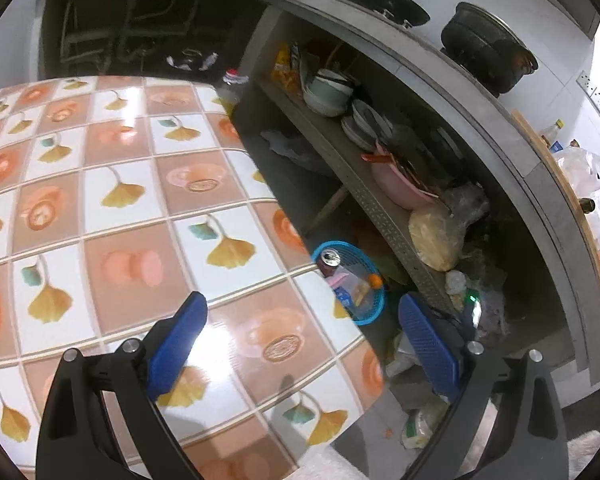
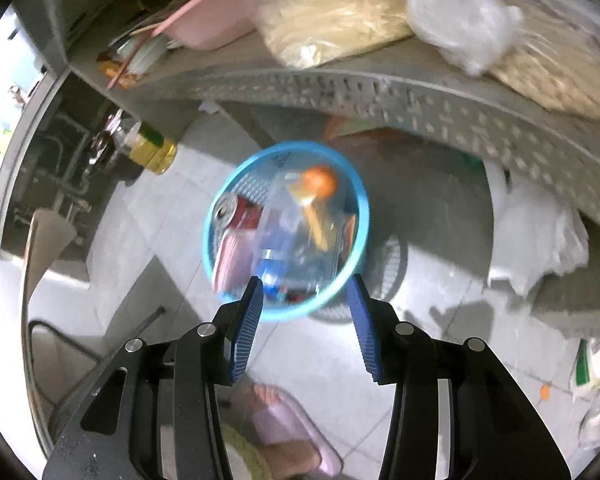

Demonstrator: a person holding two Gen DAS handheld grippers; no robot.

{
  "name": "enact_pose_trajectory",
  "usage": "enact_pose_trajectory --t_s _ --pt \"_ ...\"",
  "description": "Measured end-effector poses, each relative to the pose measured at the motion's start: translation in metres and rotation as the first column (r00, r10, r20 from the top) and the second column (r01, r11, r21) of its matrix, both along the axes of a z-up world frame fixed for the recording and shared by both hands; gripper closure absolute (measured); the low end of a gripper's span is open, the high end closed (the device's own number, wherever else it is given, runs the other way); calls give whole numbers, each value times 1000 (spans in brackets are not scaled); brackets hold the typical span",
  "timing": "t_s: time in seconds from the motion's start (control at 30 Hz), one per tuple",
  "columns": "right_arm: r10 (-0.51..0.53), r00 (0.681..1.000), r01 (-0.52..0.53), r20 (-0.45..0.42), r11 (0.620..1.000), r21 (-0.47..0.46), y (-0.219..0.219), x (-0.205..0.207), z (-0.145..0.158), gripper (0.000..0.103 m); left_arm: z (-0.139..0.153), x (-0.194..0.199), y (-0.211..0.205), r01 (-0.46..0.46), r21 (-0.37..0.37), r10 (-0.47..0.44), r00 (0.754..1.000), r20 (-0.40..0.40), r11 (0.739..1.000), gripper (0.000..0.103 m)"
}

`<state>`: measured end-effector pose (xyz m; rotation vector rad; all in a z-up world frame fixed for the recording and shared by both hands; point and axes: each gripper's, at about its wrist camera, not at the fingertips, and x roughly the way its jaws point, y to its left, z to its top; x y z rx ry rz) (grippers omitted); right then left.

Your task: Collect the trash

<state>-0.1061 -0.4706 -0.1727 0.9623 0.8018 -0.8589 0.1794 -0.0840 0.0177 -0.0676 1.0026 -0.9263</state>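
A round blue basket (image 2: 365, 216) stands on the tiled floor under a shelf. In it lie a red drink can (image 2: 236, 210), a clear plastic bottle (image 2: 284, 236) and an orange piece (image 2: 320, 180). My right gripper (image 2: 305, 282) hovers above the basket's near rim, open, with nothing between its blue pads. In the left wrist view the same basket (image 1: 364, 320) shows past the table's edge, with the can (image 1: 329, 258) inside. My left gripper (image 1: 302, 300) is open and empty over the corner of the table (image 1: 120, 200).
A grey shelf (image 2: 380, 92) above the basket carries a pink bowl (image 2: 216, 20) and plastic bags. An oil bottle (image 2: 152, 148) and a white bag (image 2: 536, 240) stand beside the basket. A foot in a pink slipper (image 2: 288, 424) is below my right gripper. Wrappers (image 1: 420, 424) lie on the floor.
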Motion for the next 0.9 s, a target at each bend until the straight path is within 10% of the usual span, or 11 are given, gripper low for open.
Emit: enact_pose_trajectory --t_s 0.47,0.9 --pt "277 961 -276 -8 952 -132 118 37 74 53 -2 -28 70 -183 -3 183 980 76 983 7" --pt "640 769 -566 7 685 -459 241 89 171 20 29 -71 142 -575 13 557 797 232 818 6"
